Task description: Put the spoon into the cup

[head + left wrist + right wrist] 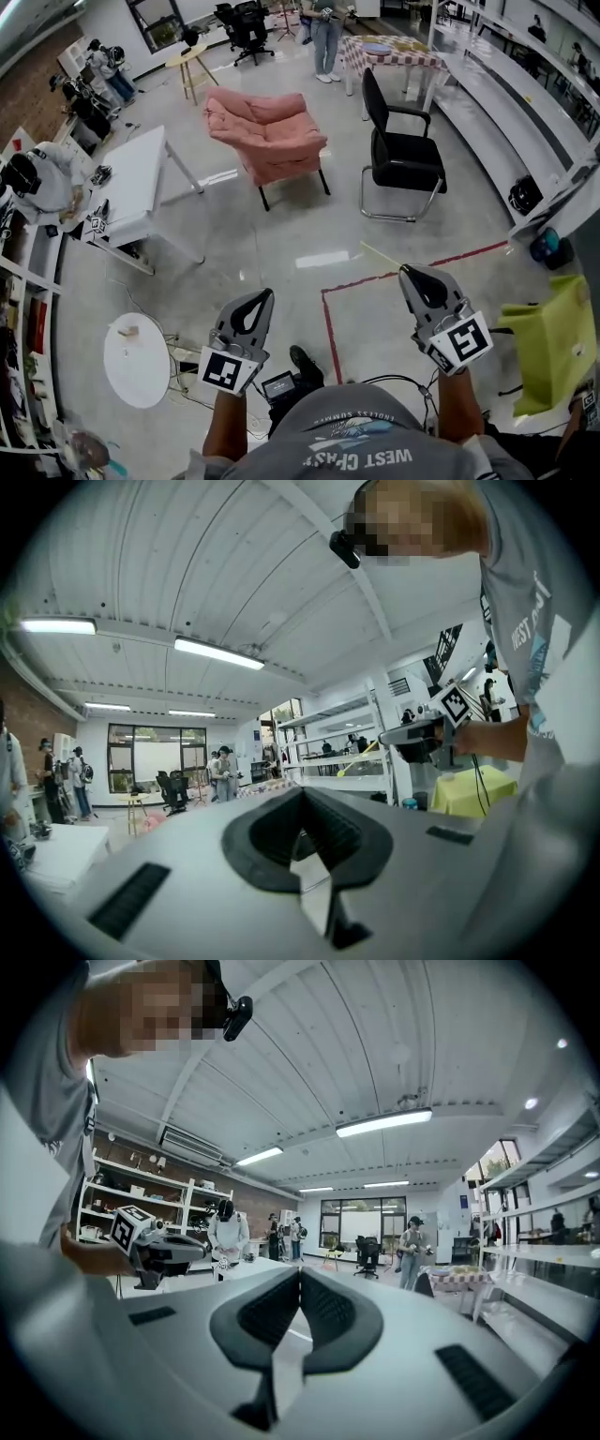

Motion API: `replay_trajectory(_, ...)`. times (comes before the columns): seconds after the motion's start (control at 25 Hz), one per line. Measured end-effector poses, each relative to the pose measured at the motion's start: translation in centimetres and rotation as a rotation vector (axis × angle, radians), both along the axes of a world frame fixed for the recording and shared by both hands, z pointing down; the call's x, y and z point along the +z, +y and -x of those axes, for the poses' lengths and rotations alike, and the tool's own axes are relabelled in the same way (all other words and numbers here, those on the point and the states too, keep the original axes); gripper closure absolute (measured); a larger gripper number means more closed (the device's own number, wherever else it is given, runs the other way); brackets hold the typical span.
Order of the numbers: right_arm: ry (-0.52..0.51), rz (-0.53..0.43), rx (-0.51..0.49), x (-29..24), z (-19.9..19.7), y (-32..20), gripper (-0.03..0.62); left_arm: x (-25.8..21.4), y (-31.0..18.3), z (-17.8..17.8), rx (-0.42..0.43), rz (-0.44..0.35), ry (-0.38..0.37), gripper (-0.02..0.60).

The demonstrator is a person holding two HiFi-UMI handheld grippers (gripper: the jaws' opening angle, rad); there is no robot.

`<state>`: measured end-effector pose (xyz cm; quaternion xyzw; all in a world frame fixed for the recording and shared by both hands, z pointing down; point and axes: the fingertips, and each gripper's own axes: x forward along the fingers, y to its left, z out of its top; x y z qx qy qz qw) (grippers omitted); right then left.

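Note:
No spoon and no cup shows in any view. In the head view my left gripper [263,294] and my right gripper [407,271] are held side by side at waist height over the grey floor, both pointing forward. Each is shut, its dark pads meeting at the tips with nothing between them. The left gripper view shows my left gripper [300,793] aimed at the far windows, with the right gripper [413,739] off to the side. The right gripper view shows my right gripper [300,1272] shut too, and the left gripper [174,1251] beside it.
A pink armchair [272,136] and a black chair [401,155] stand ahead. A white table [141,178] is at the left, a small round white table [136,361] nearer. Red tape [328,333] marks the floor. A yellow-green cloth [555,342] and shelves [525,112] lie right. People work at the edges.

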<state>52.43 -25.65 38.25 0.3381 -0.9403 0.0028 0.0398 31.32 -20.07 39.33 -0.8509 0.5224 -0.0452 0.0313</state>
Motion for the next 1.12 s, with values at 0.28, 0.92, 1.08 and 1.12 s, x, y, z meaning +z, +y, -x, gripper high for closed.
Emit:
replay_trajectory(0.28,0.001,-0.024,0.010,-1.5,5.2,-5.5,0.589,-0.7,-5.3,4.9,0.011,-0.013,0.017,0.580)
replay_trajectory(0.92,0.024,-0.032,-0.078,-1.9,15.4,-13.9,0.589,-1.3,-11.9,14.6,-0.082,-0.037,0.041,0.580)
replay_trajectory(1.08,0.019,-0.019,-0.151,-1.3,17.9,-17.1,0.589,-1.1,-13.2,16.8,-0.162,-0.026,0.027,0.580)
replay_trajectory(1.12,0.014,-0.017,-0.174,-1.2,18.8,-18.1,0.589,-1.1,-13.6,17.5,-0.190,-0.025,0.023,0.580)
